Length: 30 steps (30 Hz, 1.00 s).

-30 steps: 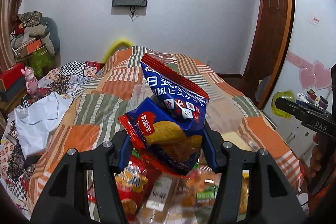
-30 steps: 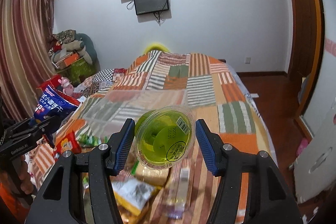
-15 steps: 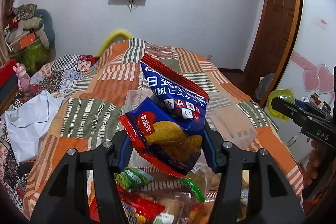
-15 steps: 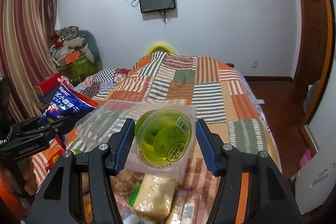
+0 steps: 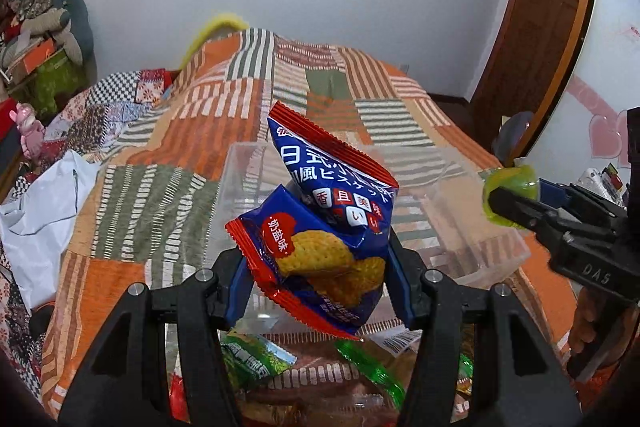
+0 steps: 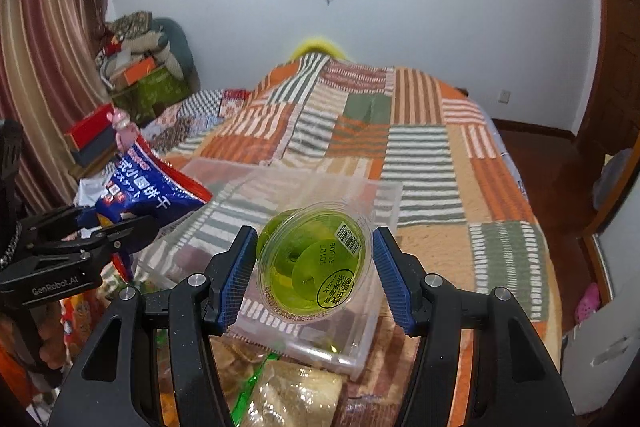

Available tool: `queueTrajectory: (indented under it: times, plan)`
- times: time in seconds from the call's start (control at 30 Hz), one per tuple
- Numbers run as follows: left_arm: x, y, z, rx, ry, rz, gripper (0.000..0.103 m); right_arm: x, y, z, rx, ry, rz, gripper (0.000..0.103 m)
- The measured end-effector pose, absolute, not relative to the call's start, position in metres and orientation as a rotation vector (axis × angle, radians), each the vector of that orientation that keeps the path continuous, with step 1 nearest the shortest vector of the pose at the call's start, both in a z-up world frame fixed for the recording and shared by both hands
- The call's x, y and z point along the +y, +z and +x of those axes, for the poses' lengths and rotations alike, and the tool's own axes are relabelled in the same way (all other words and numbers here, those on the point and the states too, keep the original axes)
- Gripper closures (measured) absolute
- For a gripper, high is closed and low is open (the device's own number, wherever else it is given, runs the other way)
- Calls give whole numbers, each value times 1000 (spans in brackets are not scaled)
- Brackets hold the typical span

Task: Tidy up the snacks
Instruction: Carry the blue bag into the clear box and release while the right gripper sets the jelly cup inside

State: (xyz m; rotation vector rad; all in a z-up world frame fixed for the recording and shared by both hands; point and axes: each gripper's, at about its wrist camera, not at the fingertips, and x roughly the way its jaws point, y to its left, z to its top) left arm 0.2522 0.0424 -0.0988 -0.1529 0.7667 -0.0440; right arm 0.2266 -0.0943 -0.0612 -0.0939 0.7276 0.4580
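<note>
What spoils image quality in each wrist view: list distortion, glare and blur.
Left wrist view: fisheye bends the brown door frame, corners vignette black, and glare streaks the glossy blue biscuit packet. Right wrist view: the same bowing curves the striped curtain; the clear plastic bin washes out against the patchwork quilt; snack wrappers at the bottom edge blur.

The left gripper (image 5: 316, 283) is pointing forward and down, its blue pads (image 5: 236, 287) pressing in on a crumpled packet — held raised. To its right, the right gripper (image 6: 314, 273) is tilting down likewise — its ribbed pads (image 6: 240, 277) clamping a round cup by the rim.
</note>
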Motion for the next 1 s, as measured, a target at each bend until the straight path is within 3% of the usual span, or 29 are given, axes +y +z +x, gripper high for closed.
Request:
queueTrajectory:
  times: [0.4, 0.8, 1.0]
  plan:
    - [38, -118, 274, 854, -45, -174, 47, -80, -86, 249, 850, 474, -148, 47]
    - [37, -115, 260, 851, -47, -158, 46, -77, -74, 238, 823, 490, -173, 46]
    - [37, -95, 238, 803, -41, -138, 35, -84, -57, 225, 785, 488, -158, 45]
